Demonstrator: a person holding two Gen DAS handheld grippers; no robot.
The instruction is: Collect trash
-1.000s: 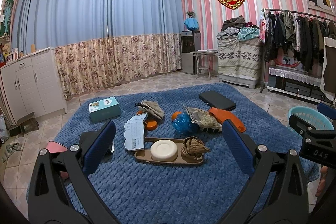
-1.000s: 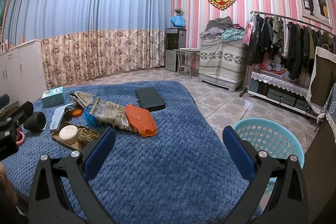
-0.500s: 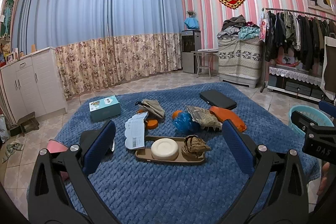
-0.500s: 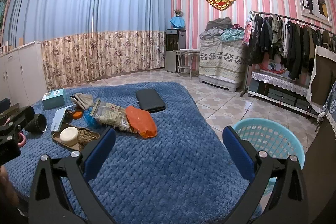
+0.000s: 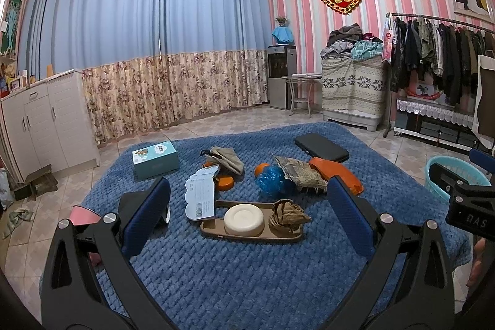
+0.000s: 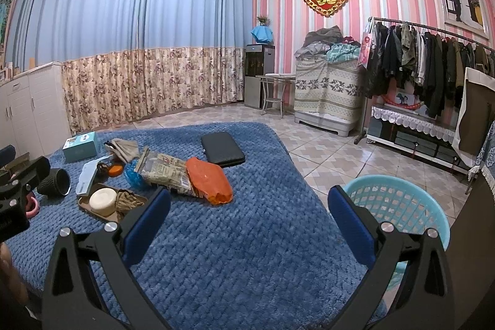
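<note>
Two claws are in your hands, and both are spread wide with nothing between their blue pads. Your left claw (image 5: 247,203) hovers above the blue quilted blanket (image 5: 235,277), framing one brown oblong tray (image 5: 216,229) without touching it. Your right claw (image 6: 249,206) hangs over bare blanket, its right finger in front of one light blue plastic mesh basket (image 6: 402,203) that stands on the tiled floor just beside the blanket's edge.

On the tray you have one round white soap bar (image 5: 243,219) and one crumpled brown paper wad (image 5: 287,214), side by side. One white printed paper slip (image 5: 200,194) overlaps the tray's left end. Behind the tray lie one crinkled blue plastic wrapper (image 5: 272,179), one printed newspaper-pattern packet (image 5: 301,173) and one orange plastic bag (image 5: 337,172), the packet overlapping the bag. Further back you can count one tan cloth pouch (image 5: 227,158), one flat black case (image 5: 321,143) and one teal cardboard box (image 5: 155,159). Small orange pieces sit near the pouch; their number is unclear. One black ribbed cup (image 6: 55,182) lies on its side at the blanket's left.
</note>
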